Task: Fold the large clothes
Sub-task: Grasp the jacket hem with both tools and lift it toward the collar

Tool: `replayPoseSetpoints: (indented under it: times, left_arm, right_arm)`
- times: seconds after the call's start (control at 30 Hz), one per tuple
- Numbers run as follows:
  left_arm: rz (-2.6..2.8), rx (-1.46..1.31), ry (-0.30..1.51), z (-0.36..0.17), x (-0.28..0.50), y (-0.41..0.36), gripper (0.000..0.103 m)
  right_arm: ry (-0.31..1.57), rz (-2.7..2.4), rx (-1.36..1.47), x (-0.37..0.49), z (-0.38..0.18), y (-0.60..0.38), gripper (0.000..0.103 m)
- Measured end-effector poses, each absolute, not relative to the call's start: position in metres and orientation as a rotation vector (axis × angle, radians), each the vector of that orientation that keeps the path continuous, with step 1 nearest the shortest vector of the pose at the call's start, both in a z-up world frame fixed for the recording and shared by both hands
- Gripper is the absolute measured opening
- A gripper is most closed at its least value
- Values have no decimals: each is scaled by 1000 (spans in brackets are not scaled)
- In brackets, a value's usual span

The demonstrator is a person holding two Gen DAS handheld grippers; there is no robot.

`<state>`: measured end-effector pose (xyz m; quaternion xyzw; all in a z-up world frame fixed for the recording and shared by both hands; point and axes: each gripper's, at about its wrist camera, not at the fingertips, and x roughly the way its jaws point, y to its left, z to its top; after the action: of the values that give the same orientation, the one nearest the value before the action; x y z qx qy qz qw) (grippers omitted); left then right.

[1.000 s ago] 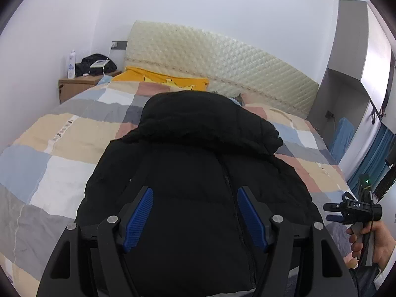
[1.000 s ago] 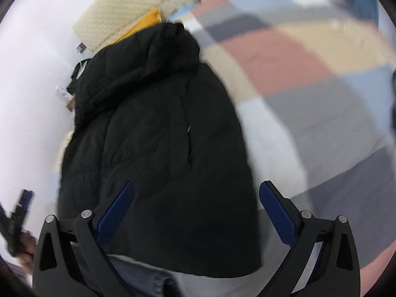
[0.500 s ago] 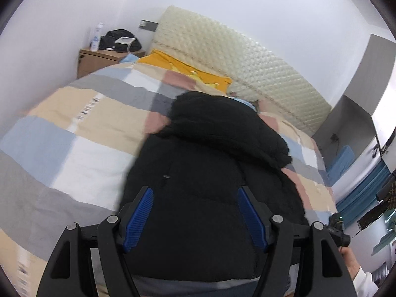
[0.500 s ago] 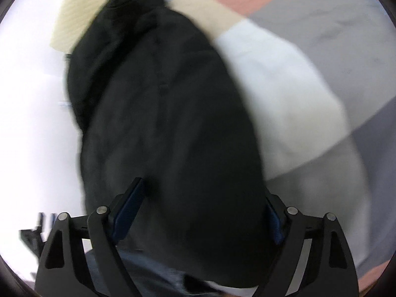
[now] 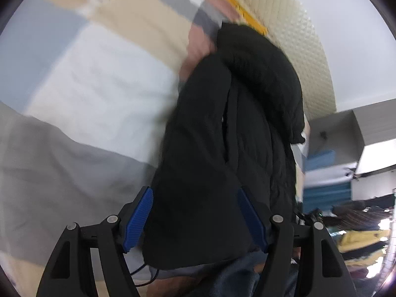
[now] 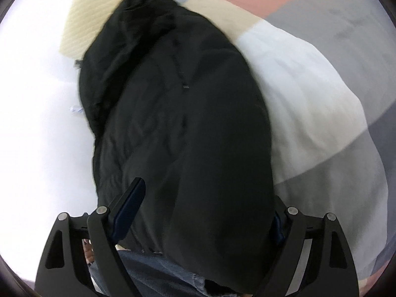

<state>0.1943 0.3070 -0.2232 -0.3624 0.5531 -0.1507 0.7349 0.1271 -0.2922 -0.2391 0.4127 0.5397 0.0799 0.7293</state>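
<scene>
A large black puffer jacket (image 5: 237,133) with a hood lies lengthwise on the bed, hood toward the headboard; it also fills the right wrist view (image 6: 178,113). My left gripper (image 5: 195,212) is open, its blue pads on either side of the jacket's bottom hem. My right gripper (image 6: 205,212) is open too, with the hem bulging between its fingers and hiding most of the right pad. I cannot tell whether either gripper touches the cloth.
The bed has a patchwork cover (image 5: 94,79) of grey, white, beige and pink squares, also seen in the right wrist view (image 6: 316,79). A quilted cream headboard (image 5: 297,37) stands at the far end. Blue denim (image 6: 153,269) lies under the hem.
Both grippers have moved down and in close to the jacket's bottom hem, which now fills the space between their fingers. Both views have tilted toward the bed. The jaws stay open.
</scene>
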Motion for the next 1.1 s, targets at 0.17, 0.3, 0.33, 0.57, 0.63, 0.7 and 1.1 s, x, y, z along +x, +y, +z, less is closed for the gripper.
replayPoseSetpoints:
  times: [0.17, 0.3, 0.33, 0.57, 0.63, 0.7, 1.1]
  left_arm:
    - [-444, -868, 1218, -245, 201, 298, 78]
    - [-460, -820, 1271, -254, 210, 296, 78]
    - [-449, -775, 1300, -257, 213, 293, 78]
    - [-522, -774, 1325, -265, 221, 276, 82]
    - [-568, -801, 1309, -267, 221, 276, 82]
    - [-610, -871, 1293, -267, 223, 276, 82]
    - [-527, -816, 1367, -237, 230, 255, 23]
  right_arm:
    - [1219, 189, 898, 124, -239, -282, 86]
    - [1178, 256, 874, 130, -230, -273, 87]
    - [1189, 242, 847, 132, -230, -273, 87]
    - [1285, 155, 842, 140, -256, -281, 87]
    - [1284, 197, 845, 143, -255, -277, 87]
    - [1268, 243, 870, 145, -252, -275, 87]
    - [1129, 260, 899, 135, -221, -275, 21]
